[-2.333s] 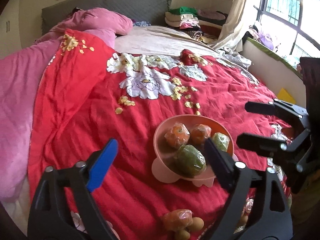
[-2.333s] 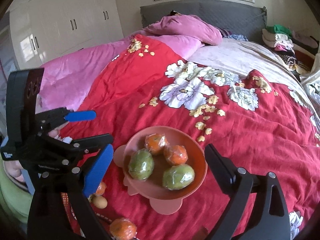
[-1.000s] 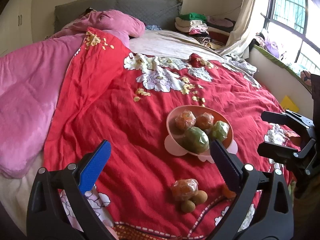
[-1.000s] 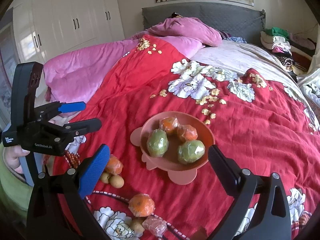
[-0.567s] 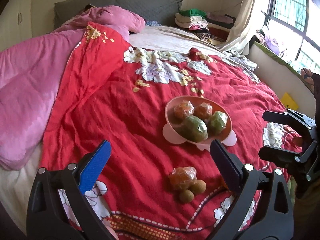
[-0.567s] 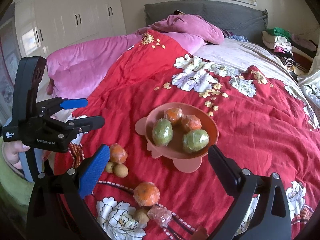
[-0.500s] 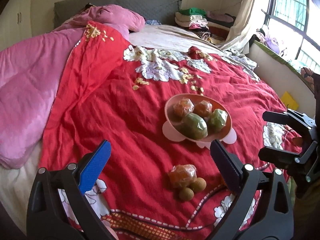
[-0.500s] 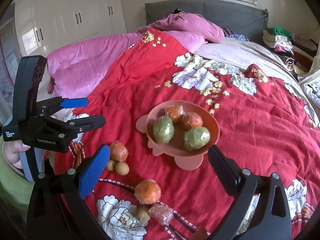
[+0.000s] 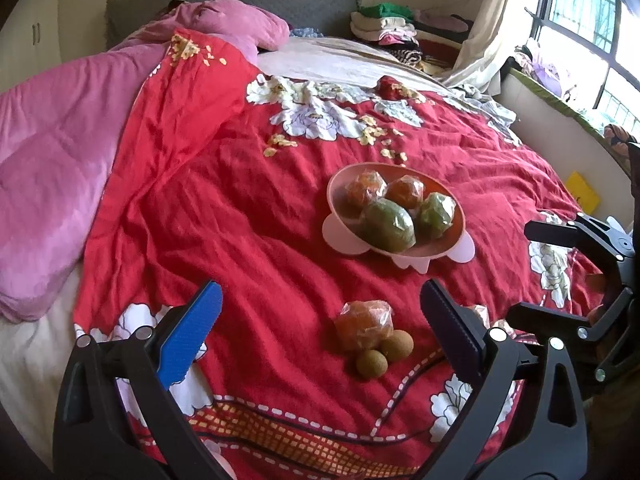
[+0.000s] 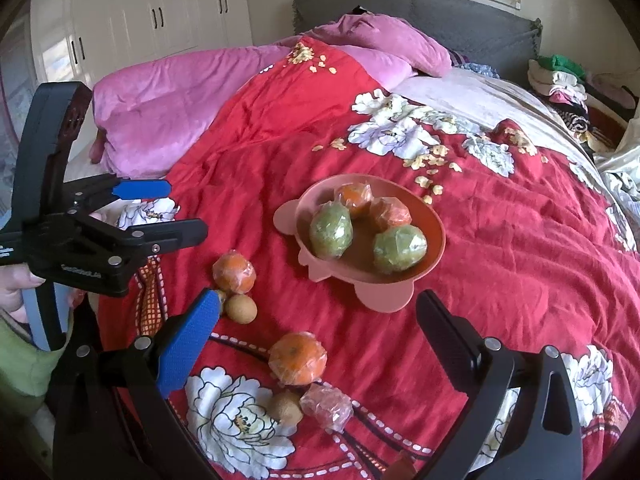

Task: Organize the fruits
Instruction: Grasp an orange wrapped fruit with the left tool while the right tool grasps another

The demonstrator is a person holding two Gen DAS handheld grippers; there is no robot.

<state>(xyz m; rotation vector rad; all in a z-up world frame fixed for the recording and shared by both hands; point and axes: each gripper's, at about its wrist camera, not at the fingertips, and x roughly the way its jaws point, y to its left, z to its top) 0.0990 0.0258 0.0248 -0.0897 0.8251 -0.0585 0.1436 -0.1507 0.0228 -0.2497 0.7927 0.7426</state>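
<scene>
A pink bowl [image 9: 340, 184] [image 10: 434, 220] on the red bedspread holds two wrapped oranges and two wrapped green fruits [image 9: 387, 224] [image 10: 331, 231]. In front of it lie a wrapped orange [image 9: 363, 324] [image 10: 234, 273] and small brown fruits [image 9: 372, 364] [image 10: 240, 309]. Nearer the bed's edge are another orange [image 10: 297, 358], a brown fruit [image 10: 285, 408] and a wrapped reddish piece [image 10: 326, 406]. My left gripper [image 9: 320, 332] [image 10: 166, 210] is open and empty above the bedspread. My right gripper [image 10: 316, 336] [image 9: 528, 276] is open and empty too, off to the right.
A pink quilt [image 9: 52, 152] [image 10: 168, 92] is heaped on the left of the bed. Folded clothes [image 9: 384, 24] are stacked by the grey headboard [image 10: 472, 28]. A window ledge [image 9: 560, 120] runs along the right; white wardrobes [image 10: 140, 12] stand at the left. A hand [image 10: 16, 288] holds the left gripper.
Both grippers have drawn back from the bowl toward the bed's near edge, bringing the loose fruits into view. Neither has taken hold of anything.
</scene>
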